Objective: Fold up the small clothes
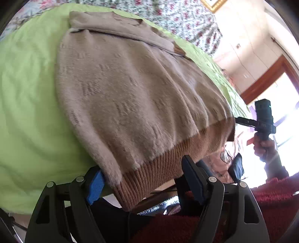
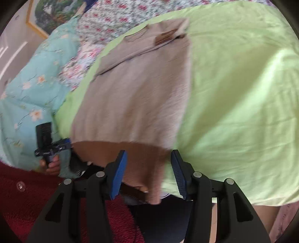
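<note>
A beige knit sweater [image 1: 130,89] lies flat on a light green sheet [image 1: 28,104], its ribbed hem hanging over the near edge. My left gripper [image 1: 143,185] is open, its fingers on either side of the hem's left corner. In the right wrist view the sweater [image 2: 134,97] shows blurred, its hem's right corner hanging between the open fingers of my right gripper [image 2: 149,173]. Neither gripper is closed on the cloth. The other gripper and the hand holding it show at the side of each view.
Floral bedding [image 1: 177,13] lies beyond the green sheet [image 2: 233,93]. A turquoise flowered quilt [image 2: 28,89] is at the left in the right wrist view. The person's red sweater [image 1: 271,201] fills the near foreground. A framed picture [image 2: 46,16] hangs on the wall.
</note>
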